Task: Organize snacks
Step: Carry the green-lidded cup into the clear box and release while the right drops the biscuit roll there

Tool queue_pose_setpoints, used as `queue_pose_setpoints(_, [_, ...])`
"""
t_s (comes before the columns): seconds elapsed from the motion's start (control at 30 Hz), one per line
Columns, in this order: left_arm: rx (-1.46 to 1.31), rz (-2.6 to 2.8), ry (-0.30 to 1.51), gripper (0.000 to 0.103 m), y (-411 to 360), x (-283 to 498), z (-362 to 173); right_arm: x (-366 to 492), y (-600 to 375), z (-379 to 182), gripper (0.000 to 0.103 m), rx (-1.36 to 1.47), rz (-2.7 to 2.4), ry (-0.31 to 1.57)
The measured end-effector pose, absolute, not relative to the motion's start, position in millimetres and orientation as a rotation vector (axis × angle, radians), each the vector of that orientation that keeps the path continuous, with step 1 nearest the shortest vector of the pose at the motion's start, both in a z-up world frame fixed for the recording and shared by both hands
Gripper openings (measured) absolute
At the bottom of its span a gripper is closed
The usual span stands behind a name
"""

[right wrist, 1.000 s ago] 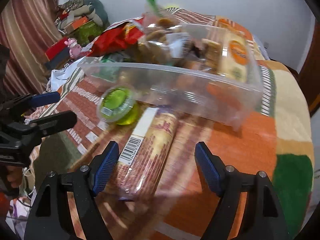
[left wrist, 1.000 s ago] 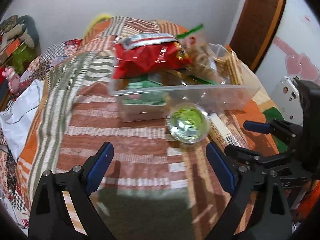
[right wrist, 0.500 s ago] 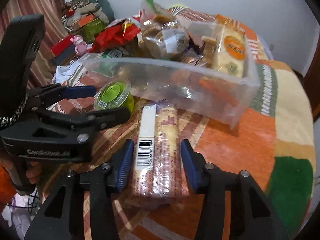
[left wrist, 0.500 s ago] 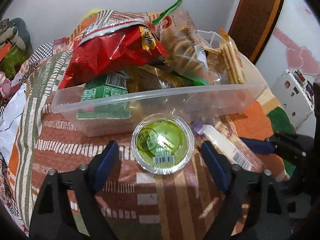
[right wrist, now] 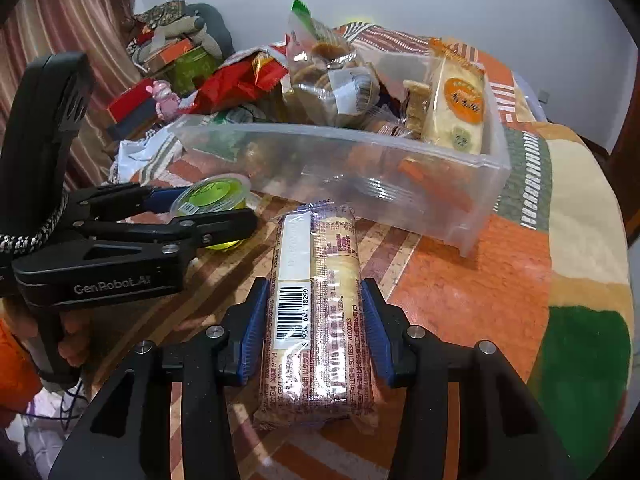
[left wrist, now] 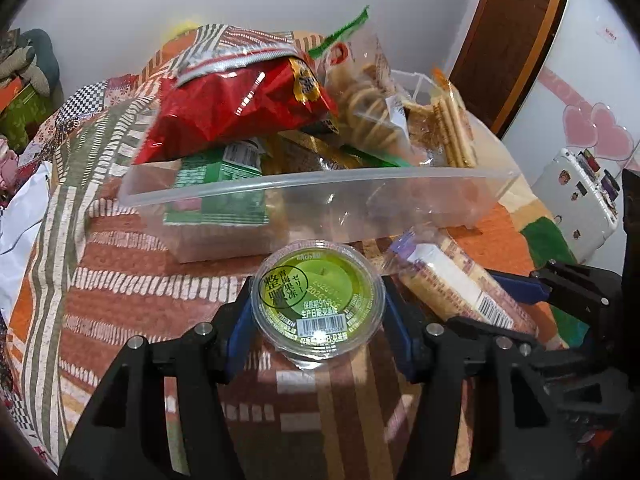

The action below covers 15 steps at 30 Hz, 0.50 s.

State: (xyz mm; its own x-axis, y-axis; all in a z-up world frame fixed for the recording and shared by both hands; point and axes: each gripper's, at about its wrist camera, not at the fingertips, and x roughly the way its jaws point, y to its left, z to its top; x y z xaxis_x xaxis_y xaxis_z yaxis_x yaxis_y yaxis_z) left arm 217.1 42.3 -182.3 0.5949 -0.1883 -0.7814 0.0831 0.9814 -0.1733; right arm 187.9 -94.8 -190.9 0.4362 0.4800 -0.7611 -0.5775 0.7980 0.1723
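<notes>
- The left gripper (left wrist: 318,312) has closed in since half a second ago: its blue pads, then spread wide of the green jelly cup (left wrist: 317,302), now pinch the cup's sides at 9 and 3 o'clock.
- The cup sits on the striped bedcover (left wrist: 120,300), just at 6 o'clock of the clear plastic bin (left wrist: 320,186).
- The bin is already heaped: a red chip bag (left wrist: 236,108) at its 10 o'clock, a bag of round biscuits (left wrist: 368,116) at its 12.
- The right gripper (right wrist: 312,328) has likewise narrowed; its pads press both long edges of the cracker pack (right wrist: 316,320), which lies on the cover pointing toward the bin (right wrist: 400,168).
- Judgement: both loose snacks look secured, so lifting each over the bin's near wall seems next; space inside looks tightest on the left.
</notes>
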Motion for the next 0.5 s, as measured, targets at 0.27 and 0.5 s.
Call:
queue_pose_setpoints(0.27, [-0.138,-0.157,0.842,0.057,49.2,200.0,-146.6,184.2,-106.5,-170.9,0.043,-0.078,0.667,0.854])
queue_pose_setpoints(0.5, [-0.146,-0.161,0.765,0.058,52.4,205.3,-116.3,191.3,-112.8,-147.1,0.043,-0.061,0.645,0.772])
